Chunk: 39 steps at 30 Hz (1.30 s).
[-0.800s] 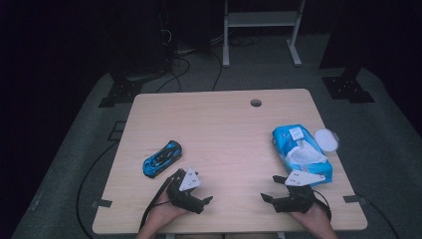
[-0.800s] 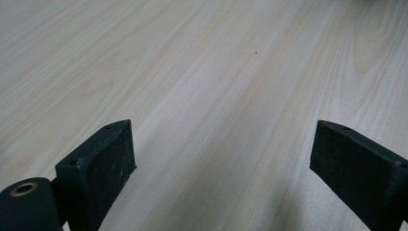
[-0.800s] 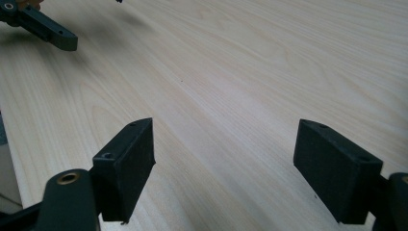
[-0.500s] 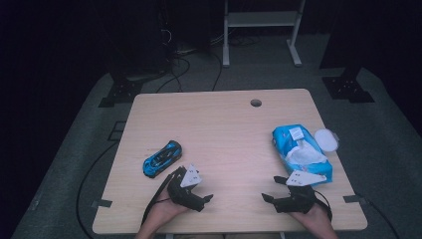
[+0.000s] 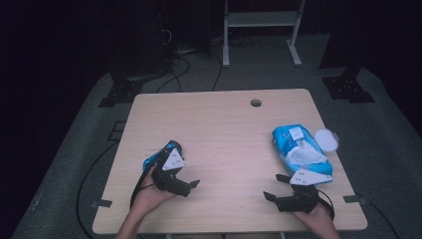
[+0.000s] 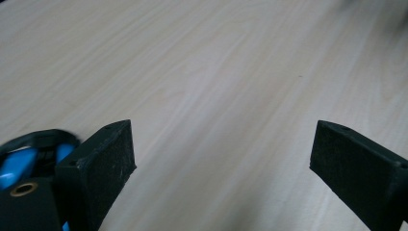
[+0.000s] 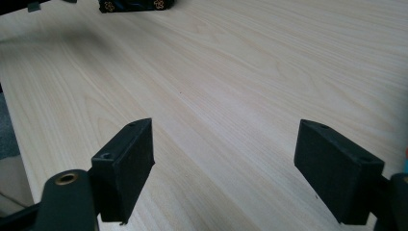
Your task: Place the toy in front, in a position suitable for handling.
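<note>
Left tool (image 5: pixel 191 185) jaws wide, empty | blue toy car (image 5: pixel 161 154) on tabletop (image 5: pixel 224 129) near-left, just beside its left jaw, partly under your hand | right tool (image 5: pixel 271 188) wide, empty | swing left, straddle car's sides, then close.

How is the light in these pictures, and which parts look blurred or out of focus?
High view: the light falls on the table alone, while the floor around it is dark; the picture is soft and grainy. Left gripper view: the jaws are sharp, the blue toy car at the lower left is blurred, and the far wood loses focus. Right gripper view: even light, no glare, clear wood grain, far edge softer.
</note>
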Each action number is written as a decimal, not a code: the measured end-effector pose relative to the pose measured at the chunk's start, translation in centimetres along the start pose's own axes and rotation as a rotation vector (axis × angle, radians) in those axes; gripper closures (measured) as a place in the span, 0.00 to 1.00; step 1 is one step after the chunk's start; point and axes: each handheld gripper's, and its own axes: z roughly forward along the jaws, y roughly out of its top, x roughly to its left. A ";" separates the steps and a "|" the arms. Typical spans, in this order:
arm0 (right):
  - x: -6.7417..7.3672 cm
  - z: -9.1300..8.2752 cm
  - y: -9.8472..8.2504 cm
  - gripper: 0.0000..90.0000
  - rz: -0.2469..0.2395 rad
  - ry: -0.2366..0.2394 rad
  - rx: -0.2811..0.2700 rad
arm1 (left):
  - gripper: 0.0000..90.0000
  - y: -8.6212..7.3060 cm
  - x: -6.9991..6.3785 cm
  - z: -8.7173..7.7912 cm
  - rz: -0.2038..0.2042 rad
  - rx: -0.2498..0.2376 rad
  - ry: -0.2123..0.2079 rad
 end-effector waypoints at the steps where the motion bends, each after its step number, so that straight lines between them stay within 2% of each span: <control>1: 0.0 0.0 0.0 0.23 0.005 0.002 0.001 | 0.09 0.1 0.4 -0.2 -0.005 0.003 0.008; 3: -0.1 -0.1 -0.1 0.23 0.009 0.007 0.003 | 0.09 0.4 1.4 -0.7 -0.009 0.020 0.020; 4: -0.1 -0.1 -0.1 0.23 0.009 0.007 0.003 | 0.09 0.4 1.4 -0.7 -0.009 0.020 0.020; 5: -0.1 -0.1 -0.2 0.23 0.006 0.009 0.004 | 0.09 0.6 2.2 -1.0 -0.031 0.025 0.020; 8: -0.1 0.0 -0.1 0.23 0.002 0.016 0.006 | 0.09 0.8 3.0 -1.4 -0.031 0.042 0.026; 10: 0.1 0.2 -0.1 0.23 -0.002 0.021 0.012 | 0.09 1.3 4.1 -1.9 -0.022 0.059 0.052; 12: 0.3 0.3 0.0 0.23 -0.012 0.026 0.018 | 0.09 1.4 4.4 -2.0 -0.017 0.067 0.069; 13: 0.4 0.4 0.0 0.23 -0.018 0.030 0.021 | 0.09 1.6 5.1 -2.1 -0.004 0.089 0.091; 14: 0.4 0.4 0.0 0.23 -0.018 0.030 0.021 | 0.09 1.6 5.1 -2.1 -0.004 0.089 0.091; 17: 0.5 0.6 -0.1 0.23 -0.020 0.041 0.034 | 0.09 1.5 6.4 -1.5 -0.017 0.147 0.094; 18: 0.5 0.6 -0.1 0.23 -0.020 0.041 0.034 | 0.09 1.5 6.4 -1.5 -0.017 0.147 0.094; 19: 0.5 0.7 -0.1 0.23 -0.022 0.044 0.036 | 0.09 1.2 7.0 -1.0 -0.025 0.178 0.108; 20: 0.5 0.7 -0.1 0.23 -0.022 0.044 0.036 | 0.09 1.2 7.0 -1.0 -0.025 0.178 0.108; 21: 0.5 0.7 -0.1 0.23 -0.022 0.045 0.033 | 0.09 0.6 7.6 -0.3 -0.042 0.205 0.113; 22: 0.5 0.7 -0.1 0.23 -0.022 0.045 0.033 | 0.09 0.6 7.6 -0.3 -0.042 0.205 0.113; 23: 0.5 0.7 -0.1 0.23 -0.022 0.046 0.033 | 0.09 0.0 8.2 0.3 -0.060 0.241 0.120; 24: 0.5 0.7 -0.1 0.23 -0.022 0.046 0.033 | 0.09 0.0 8.2 0.3 -0.060 0.241 0.120; 25: 0.5 0.7 -0.1 0.23 -0.020 0.050 0.036 | 0.09 -0.7 8.8 0.9 -0.075 0.265 0.120; 31: 0.6 0.8 -0.1 0.23 -0.024 0.053 0.040 | 0.09 -1.7 10.1 2.3 -0.118 0.308 0.107; 37: 0.7 0.9 -0.1 0.23 -0.025 0.056 0.043 | 0.09 -1.7 10.6 3.0 -0.128 0.329 0.103; 38: 0.6 0.9 -0.1 0.23 -0.027 0.056 0.043 | 0.09 -1.8 10.7 3.1 -0.128 0.337 0.094; 39: 0.6 0.9 -0.1 0.23 -0.027 0.056 0.044 | 0.09 -2.0 10.7 3.4 -0.117 0.369 0.092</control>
